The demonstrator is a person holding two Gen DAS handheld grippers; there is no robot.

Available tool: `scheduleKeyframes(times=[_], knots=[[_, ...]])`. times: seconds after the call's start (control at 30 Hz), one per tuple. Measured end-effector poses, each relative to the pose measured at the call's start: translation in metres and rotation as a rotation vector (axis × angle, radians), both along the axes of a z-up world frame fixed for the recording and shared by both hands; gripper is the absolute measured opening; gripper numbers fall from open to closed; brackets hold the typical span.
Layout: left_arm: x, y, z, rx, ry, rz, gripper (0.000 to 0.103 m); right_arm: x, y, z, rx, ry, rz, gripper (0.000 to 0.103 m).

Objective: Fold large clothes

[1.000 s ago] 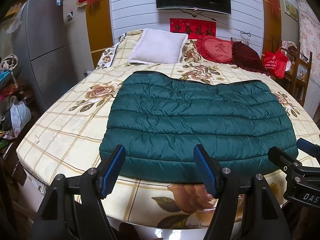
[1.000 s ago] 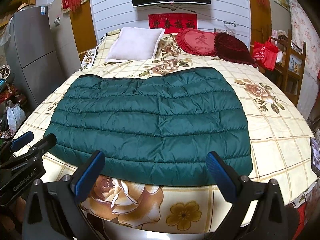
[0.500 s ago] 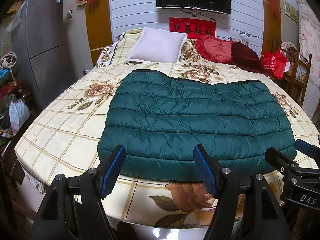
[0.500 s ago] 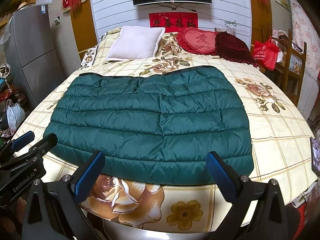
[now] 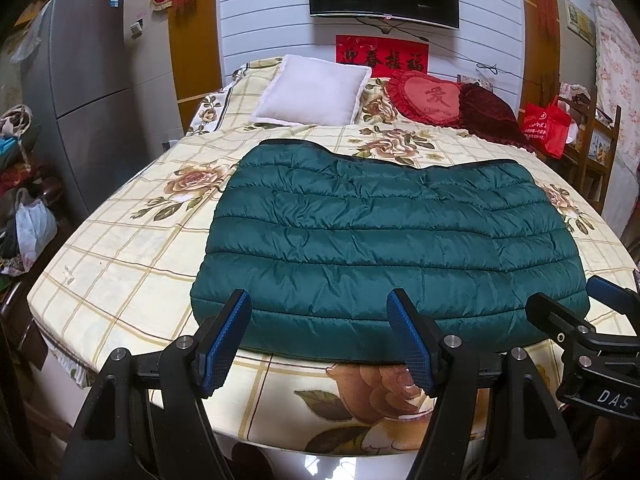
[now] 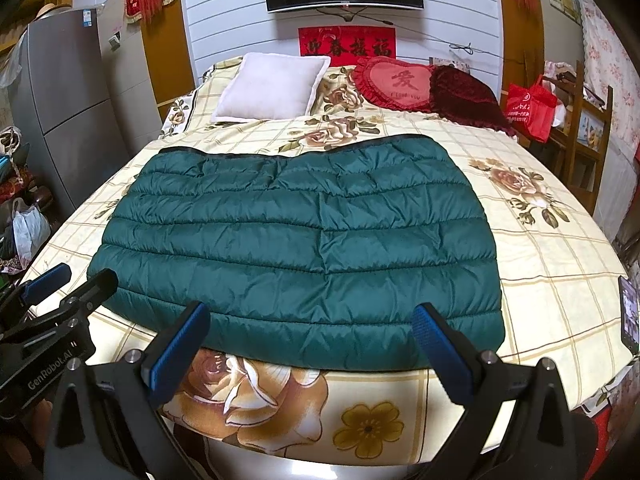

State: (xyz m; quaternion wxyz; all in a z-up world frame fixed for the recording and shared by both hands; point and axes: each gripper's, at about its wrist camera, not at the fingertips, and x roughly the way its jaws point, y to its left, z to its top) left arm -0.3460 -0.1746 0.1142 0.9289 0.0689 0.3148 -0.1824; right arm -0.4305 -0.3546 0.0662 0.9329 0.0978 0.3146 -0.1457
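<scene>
A dark green quilted down garment lies flat in a folded rectangle on the bed, its near edge toward me. My left gripper hovers open just short of that near edge, nothing between its blue pads. Held off the foot of the bed, my right gripper is open wider and holds nothing. Each gripper shows at the side of the other's view: the right one and the left one.
The bed has a cream floral checked sheet. At its head lie a white pillow, a red heart cushion and a dark red cushion. A grey fridge stands left, a wooden chair with a red bag right.
The views shift slightly, so the garment sits a little higher in frame than a second ago. Both grippers stay open the same amount and the garment has not moved.
</scene>
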Motion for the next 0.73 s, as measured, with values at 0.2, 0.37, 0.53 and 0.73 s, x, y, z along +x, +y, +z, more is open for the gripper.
scheduleKeyframes(times=[0.2,0.37,0.53,0.73], knots=[[0.0002,-0.0019,-0.001,0.0,0.0,0.001,0.057,-0.0002,-0.0003,0.0001,0.003,0.004,-0.001,0.103],[0.0002,-0.0015,-0.0017,0.002,0.001,0.001,0.057,0.0,0.0002,-0.0003,0.003,0.006,0.0,0.103],[0.0,-0.0017,-0.0028,0.001,0.002,0.002,0.057,0.0005,-0.0006,-0.0023,0.004,0.012,0.002,0.103],[0.0015,-0.0015,-0.0052,-0.004,0.006,-0.007,0.057,0.0024,-0.0038,-0.0046,0.006,0.017,0.004,0.103]])
